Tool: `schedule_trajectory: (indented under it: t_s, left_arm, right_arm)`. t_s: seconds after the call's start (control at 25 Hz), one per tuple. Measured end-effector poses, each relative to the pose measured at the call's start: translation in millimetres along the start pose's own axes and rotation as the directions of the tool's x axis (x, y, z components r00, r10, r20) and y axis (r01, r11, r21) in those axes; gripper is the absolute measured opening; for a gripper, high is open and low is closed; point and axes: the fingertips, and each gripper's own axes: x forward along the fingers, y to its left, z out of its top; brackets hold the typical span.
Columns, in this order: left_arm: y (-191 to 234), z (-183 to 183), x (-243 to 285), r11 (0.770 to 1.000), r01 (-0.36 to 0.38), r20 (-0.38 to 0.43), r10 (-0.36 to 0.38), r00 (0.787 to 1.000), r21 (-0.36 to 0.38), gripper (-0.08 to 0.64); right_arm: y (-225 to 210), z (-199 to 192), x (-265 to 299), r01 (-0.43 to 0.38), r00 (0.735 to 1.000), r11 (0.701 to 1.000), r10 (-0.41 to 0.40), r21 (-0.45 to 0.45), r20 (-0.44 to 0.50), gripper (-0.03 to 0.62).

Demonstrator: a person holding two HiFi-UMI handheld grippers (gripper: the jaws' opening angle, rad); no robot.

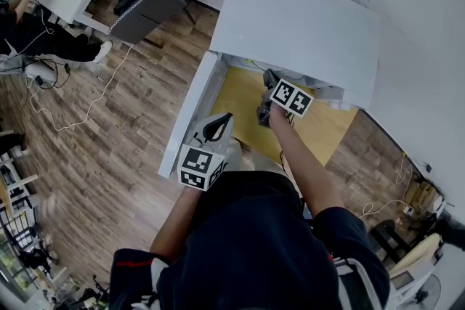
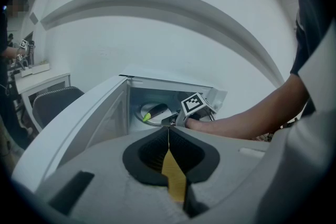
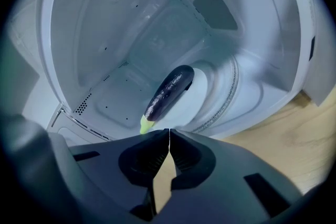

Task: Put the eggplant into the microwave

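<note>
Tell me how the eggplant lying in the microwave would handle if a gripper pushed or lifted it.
The eggplant looks long and rounded, so a sideways push would probably roll it on the turntable. Its glossy skin may be slippery to grip. It lies straight, so it is likely stiff rather than floppy.
</note>
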Motion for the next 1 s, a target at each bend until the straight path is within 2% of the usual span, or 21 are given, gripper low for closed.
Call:
schedule_trajectory:
  t_s: [0.32,0.56,0.72,0.84,1.0]
  left_arm:
    - [5,5,0,1.000,-0.006,0.017,0.006,1.000,-0.006,0.017]
    - [3,16,0,1.000,0.001,0.040,-0.002,0.999,0.011,0.017]
    - [-2,22,2,0.999,0.017,0.050,-0.019,0.999,0.030,0.017]
    - [-9,24,6,0.999,0.032,0.057,-0.034,0.998,0.040,0.017]
    - [-12,31,7,0.997,0.047,0.068,-0.050,0.996,0.056,0.017]
  right_arm:
    - [-1,-2,-4,0.008,1.000,1.000,-0.008,-0.024,-0.018,0.014]
    - [13,-5,-22,-0.056,0.997,0.990,0.049,-0.130,-0.051,0.012]
    - [22,1,-39,-0.092,0.995,0.973,0.082,-0.212,-0.055,0.012]
    - [36,9,-57,-0.148,0.989,0.960,0.140,-0.239,-0.052,0.012]
    - [67,17,-86,-0.214,0.977,0.904,0.201,-0.370,-0.073,0.012]
